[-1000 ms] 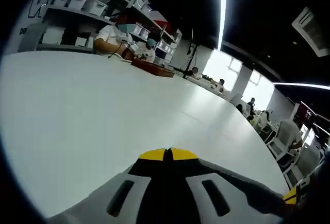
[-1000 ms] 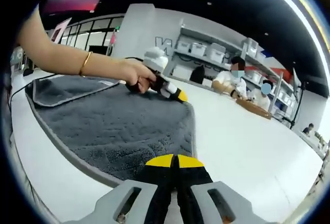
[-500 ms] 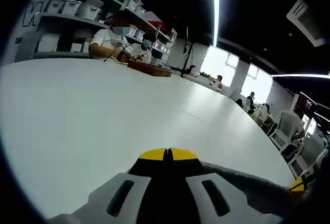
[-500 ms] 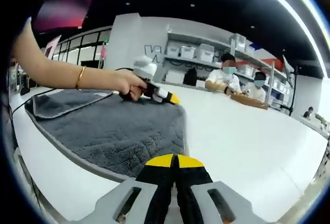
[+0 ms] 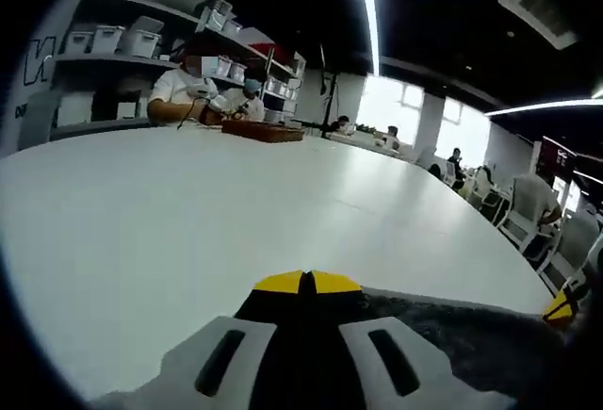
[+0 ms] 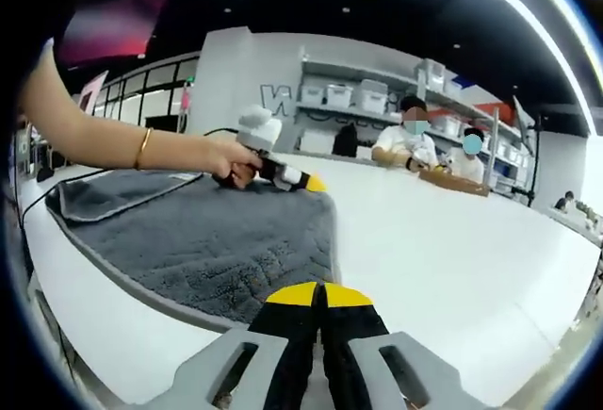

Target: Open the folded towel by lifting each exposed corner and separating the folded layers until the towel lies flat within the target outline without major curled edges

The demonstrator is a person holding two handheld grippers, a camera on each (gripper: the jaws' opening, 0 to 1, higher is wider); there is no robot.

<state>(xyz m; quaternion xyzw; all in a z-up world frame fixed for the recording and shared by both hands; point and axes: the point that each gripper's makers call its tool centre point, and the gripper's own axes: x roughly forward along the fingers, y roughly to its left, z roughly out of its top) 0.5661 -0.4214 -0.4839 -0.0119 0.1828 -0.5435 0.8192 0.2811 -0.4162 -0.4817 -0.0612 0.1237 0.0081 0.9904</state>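
1. Left gripper view: your left gripper [image 5: 301, 283] has its two yellow-tipped jaws pressed together with no gap. The tips sit at the edge of the towel [image 5: 452, 330], but whether a fold of cloth is pinched between them cannot be told.
2. That towel is a dark grey, shaggy pile cloth lying flat on the table [image 5: 188, 221]. It runs off to the right of the jaws and is cut off by the view's lower edge.
3. The table is smooth, white and matte, with a curved far rim.
4. Beyond the towel's right end a yellow tip of your right gripper [image 5: 562, 308] pokes in (most of it is cut off).
5. Past the table's far rim, shelves [image 5: 113, 47] carry pale lidded bins; what is inside them is hidden.
6. Right gripper view: your right gripper [image 6: 322, 294] also has its yellow-tipped jaws fully closed, set on the near edge of the towel [image 6: 217, 240]. Cloth between them cannot be made out.
7. Here the towel shows a lighter grey sewn border, with one corner folded back over itself at its far left end.
8. At the towel's far edge your hand [image 6: 231, 157] grips the left gripper [image 6: 311, 184], a gold bangle on the wrist.
9. Behind the towel, two seated people [image 6: 433, 151] work at a brown tray (its contents too small to tell).
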